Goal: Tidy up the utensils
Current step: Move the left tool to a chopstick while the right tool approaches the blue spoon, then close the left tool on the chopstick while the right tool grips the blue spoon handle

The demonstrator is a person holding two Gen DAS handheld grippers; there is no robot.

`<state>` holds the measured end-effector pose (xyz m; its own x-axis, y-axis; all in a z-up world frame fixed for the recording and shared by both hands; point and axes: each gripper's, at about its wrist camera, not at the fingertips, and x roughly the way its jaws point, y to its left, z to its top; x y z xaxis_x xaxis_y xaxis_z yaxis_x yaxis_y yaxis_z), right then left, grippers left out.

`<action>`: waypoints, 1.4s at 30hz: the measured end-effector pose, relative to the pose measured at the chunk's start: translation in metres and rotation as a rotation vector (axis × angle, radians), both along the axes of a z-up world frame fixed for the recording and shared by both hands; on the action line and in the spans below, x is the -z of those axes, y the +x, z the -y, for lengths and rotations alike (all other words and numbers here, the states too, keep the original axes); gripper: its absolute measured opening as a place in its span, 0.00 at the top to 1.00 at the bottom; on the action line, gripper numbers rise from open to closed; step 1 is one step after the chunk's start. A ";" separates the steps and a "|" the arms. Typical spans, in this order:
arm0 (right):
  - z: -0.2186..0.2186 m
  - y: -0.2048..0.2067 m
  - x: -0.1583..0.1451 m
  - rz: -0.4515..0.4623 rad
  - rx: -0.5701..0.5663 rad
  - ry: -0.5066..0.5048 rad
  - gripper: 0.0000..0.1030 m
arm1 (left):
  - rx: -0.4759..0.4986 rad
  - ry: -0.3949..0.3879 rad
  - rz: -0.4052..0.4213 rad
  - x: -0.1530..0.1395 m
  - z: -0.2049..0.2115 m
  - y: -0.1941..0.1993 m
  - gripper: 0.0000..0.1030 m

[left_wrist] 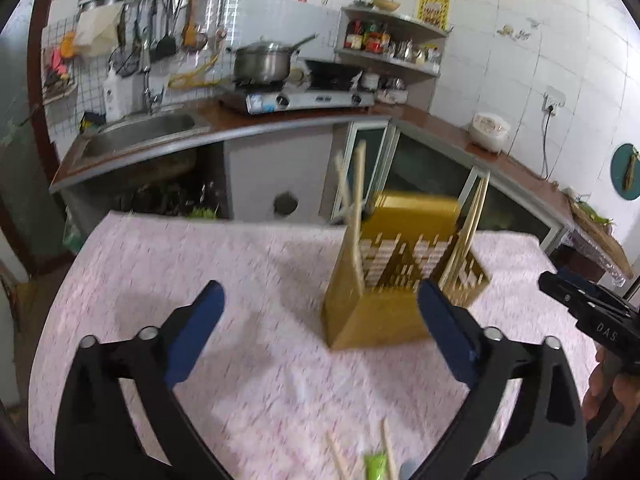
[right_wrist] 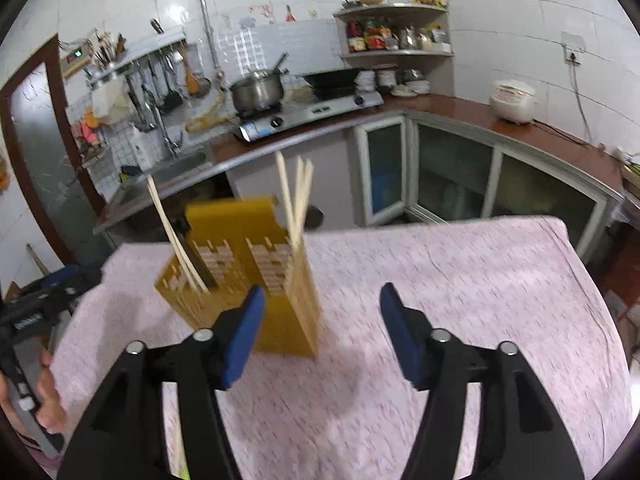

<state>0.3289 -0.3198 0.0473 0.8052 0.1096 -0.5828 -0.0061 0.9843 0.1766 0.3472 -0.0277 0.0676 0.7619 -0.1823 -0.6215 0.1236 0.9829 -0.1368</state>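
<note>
A yellow slotted utensil holder [left_wrist: 396, 280] [right_wrist: 256, 264] stands on the table's pink cloth [left_wrist: 240, 380]. Pale chopsticks [left_wrist: 356, 208] lean out of its left side and more chopsticks [left_wrist: 474, 216] out of its right side; the right wrist view shows the same pairs [right_wrist: 172, 232] [right_wrist: 298, 200]. My left gripper [left_wrist: 320, 286] is open and empty, just in front of the holder. My right gripper [right_wrist: 322, 290] is also open and empty, to the holder's right. Loose chopsticks [left_wrist: 386, 452] and a green item [left_wrist: 374, 466] lie on the cloth under the left gripper.
Behind the table runs a brown L-shaped counter [right_wrist: 460, 114] with a sink [left_wrist: 140, 136], a gas stove [left_wrist: 304, 98] bearing a steel pot [left_wrist: 262, 62], a corner shelf of jars [right_wrist: 396, 36] and a white rice cooker [right_wrist: 514, 102]. A hand [right_wrist: 48, 400] holds the left gripper.
</note>
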 end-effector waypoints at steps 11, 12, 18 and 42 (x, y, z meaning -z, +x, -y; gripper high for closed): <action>-0.005 -0.044 0.077 -0.202 0.028 -0.069 0.29 | 0.007 0.024 -0.315 0.090 -0.014 -0.035 0.07; -0.005 -0.047 0.085 -0.218 0.026 -0.071 0.29 | 0.006 0.023 -0.340 0.097 -0.014 -0.038 0.11; -0.005 -0.062 0.107 -0.266 0.027 -0.073 0.29 | 0.047 0.010 -0.459 0.126 0.001 -0.055 0.32; -0.022 -0.074 0.118 -0.331 0.003 -0.095 0.29 | 0.079 0.229 -0.555 0.144 0.071 -0.027 0.90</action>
